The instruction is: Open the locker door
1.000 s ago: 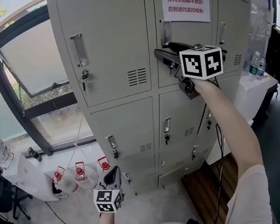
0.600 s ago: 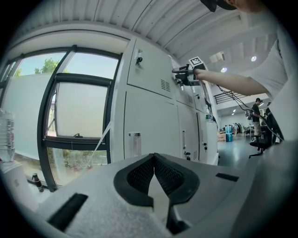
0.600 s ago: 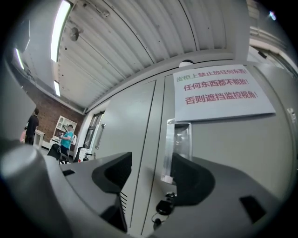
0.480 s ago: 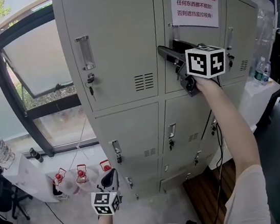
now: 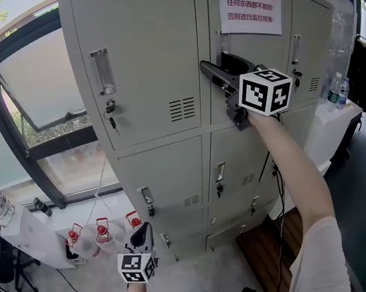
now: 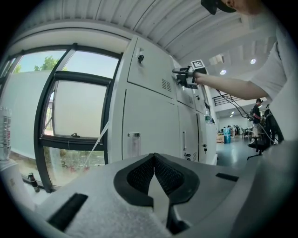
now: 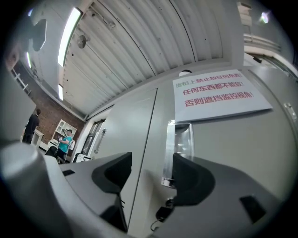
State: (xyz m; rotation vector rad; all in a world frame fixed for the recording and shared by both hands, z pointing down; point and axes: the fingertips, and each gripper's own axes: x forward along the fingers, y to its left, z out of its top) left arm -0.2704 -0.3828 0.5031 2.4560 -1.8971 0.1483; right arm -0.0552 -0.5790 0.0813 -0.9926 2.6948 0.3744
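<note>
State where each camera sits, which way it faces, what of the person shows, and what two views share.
Head view: on the head, looking down the lockers; shows left gripper, right gripper, right arm.
Left gripper view: low, looking up past shut jaws; shows the raised right arm.
Right gripper view: raised, open jaws facing the door handle.
Shared: the notice, head and right gripper views.
</note>
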